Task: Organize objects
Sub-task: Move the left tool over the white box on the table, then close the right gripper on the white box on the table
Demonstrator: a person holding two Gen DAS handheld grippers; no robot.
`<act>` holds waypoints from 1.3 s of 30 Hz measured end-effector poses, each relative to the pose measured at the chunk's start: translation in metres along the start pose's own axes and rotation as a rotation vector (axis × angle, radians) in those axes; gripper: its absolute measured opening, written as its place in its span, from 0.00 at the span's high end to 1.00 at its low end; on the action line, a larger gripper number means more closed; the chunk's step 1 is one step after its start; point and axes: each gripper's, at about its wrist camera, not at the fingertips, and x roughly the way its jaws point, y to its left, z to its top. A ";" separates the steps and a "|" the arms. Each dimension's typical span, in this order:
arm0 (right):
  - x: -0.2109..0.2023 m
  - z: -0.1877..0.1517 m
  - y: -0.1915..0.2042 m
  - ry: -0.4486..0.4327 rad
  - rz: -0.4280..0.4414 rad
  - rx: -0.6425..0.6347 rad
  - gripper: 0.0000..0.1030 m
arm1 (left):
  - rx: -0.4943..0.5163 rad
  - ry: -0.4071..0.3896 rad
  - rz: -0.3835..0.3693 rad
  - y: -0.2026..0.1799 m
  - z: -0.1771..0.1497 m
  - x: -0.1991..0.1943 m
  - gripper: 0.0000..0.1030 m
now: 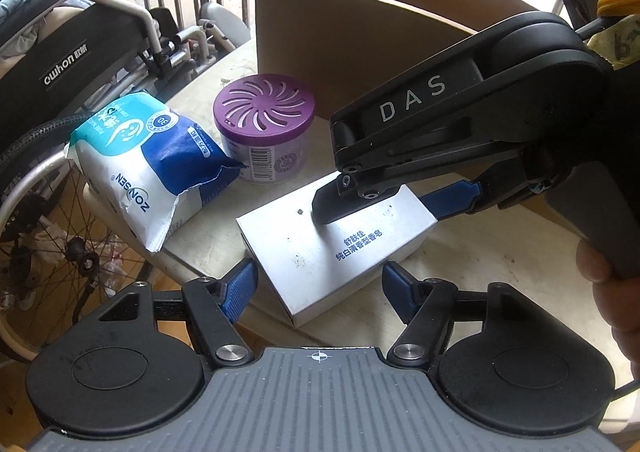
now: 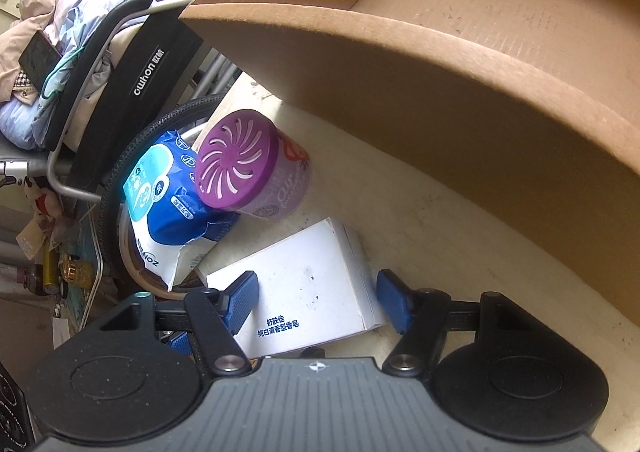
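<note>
Now: white soap box (image 1: 320,252) lies flat on the table (image 1: 480,252), near the table's edge, blue print on its top face.

Left claw (image 1: 320,288): straddles the near end of the box. One blue pad sits at each long side, box corner between them. Pads look to be against the cardboard, so I read this as pinching the box across its width. The contact line is partly hidden by the fingers.

Right claw (image 2: 316,300): reaches in from the right in the left view and straddles the far part of the same box. Its own camera shows the box between the pads: the left pad overlaps the top face in view and the right pad is at the box's right edge. Also read as clamped on the box. A hand (image 1: 608,292) holds its grip at the frame's right edge.

Both claws point steeply down at the box.

Nearby:
- Purple-lidded can (image 1: 264,108) stands upright just beyond the box, apart from it.
- Blue-and-white wipes pack (image 1: 148,156) lies left of the can, touching it and overhanging the table edge.
- Open carton (image 1: 340,44) stands behind the can and box.
- Wheelchair (image 1: 64,64) off the table, to the left.
</note>
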 end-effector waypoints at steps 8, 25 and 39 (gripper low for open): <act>-0.006 -0.008 -0.007 0.000 -0.003 0.012 0.33 | 0.013 0.010 -0.020 -0.006 -0.004 -0.001 0.34; -0.013 -0.019 -0.016 -0.005 -0.016 0.054 0.33 | 0.103 0.010 -0.043 -0.019 -0.013 -0.004 0.31; -0.013 -0.019 -0.016 -0.005 -0.016 0.044 0.33 | 0.145 0.029 -0.045 -0.019 -0.012 0.002 0.27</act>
